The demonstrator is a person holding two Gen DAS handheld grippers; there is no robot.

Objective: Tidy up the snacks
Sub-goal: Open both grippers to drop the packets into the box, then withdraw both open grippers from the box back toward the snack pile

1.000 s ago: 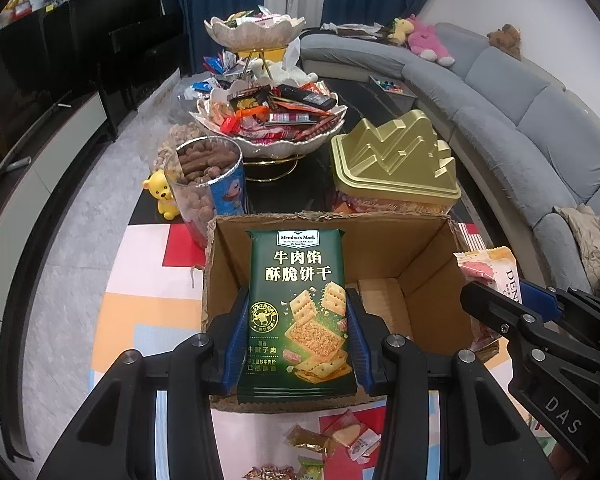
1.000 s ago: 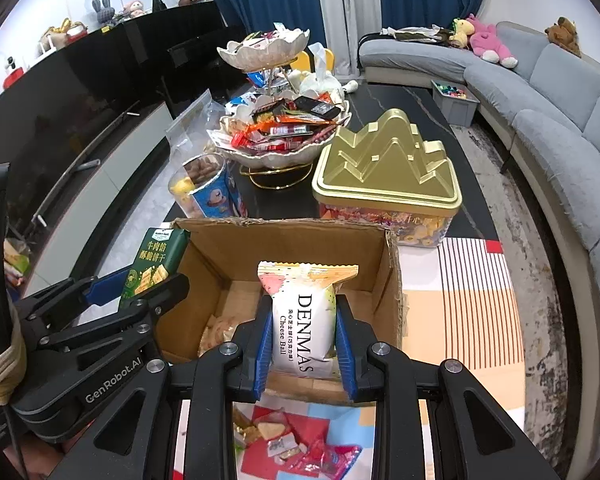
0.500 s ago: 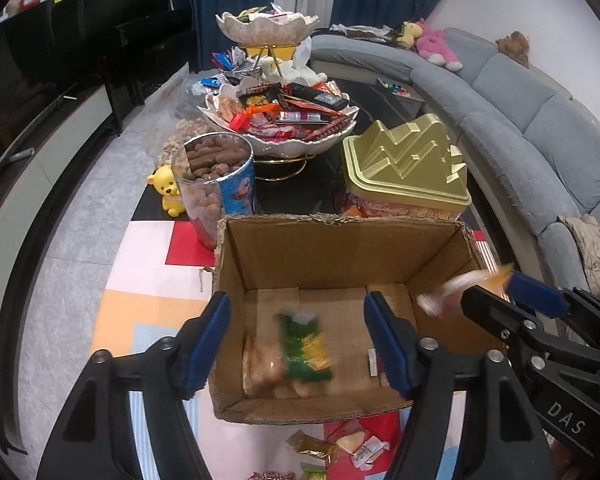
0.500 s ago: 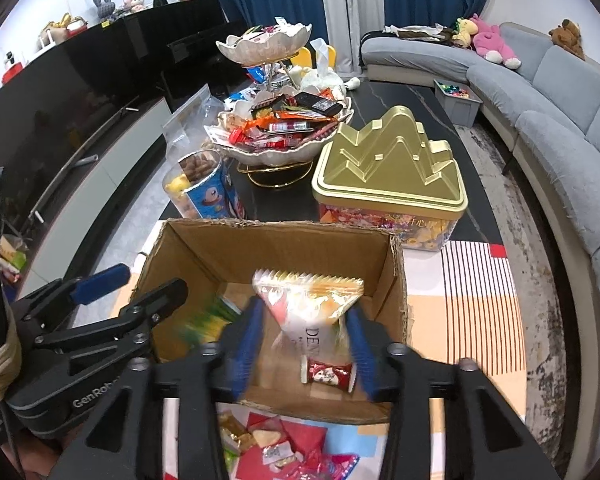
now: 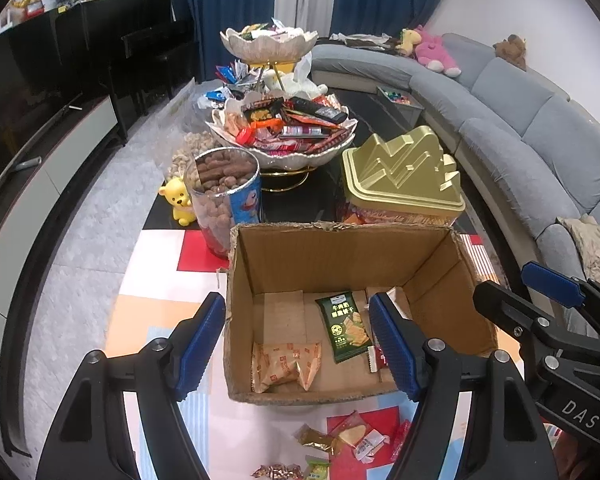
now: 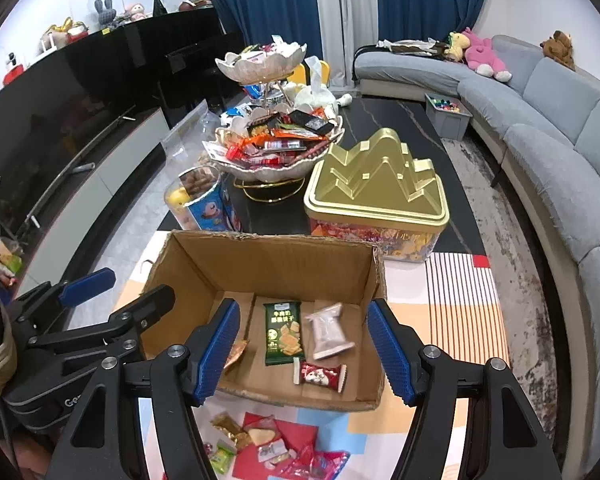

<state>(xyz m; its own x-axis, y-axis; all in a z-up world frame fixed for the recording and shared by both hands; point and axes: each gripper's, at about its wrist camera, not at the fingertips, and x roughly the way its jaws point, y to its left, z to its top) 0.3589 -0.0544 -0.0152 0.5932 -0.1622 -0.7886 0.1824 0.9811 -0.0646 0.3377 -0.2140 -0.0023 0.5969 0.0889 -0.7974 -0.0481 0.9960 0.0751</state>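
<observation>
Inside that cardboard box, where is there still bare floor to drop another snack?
In the cardboard box, the floor is bare behind the orange packet and left of the green cracker packet, up to the back wall. The right side is crowded: white pouch, red candy.

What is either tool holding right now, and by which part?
Nothing. The left tool and the right tool are both opening with bare pads; the green cracker packet and white packet lie loose in the cardboard box.
</observation>
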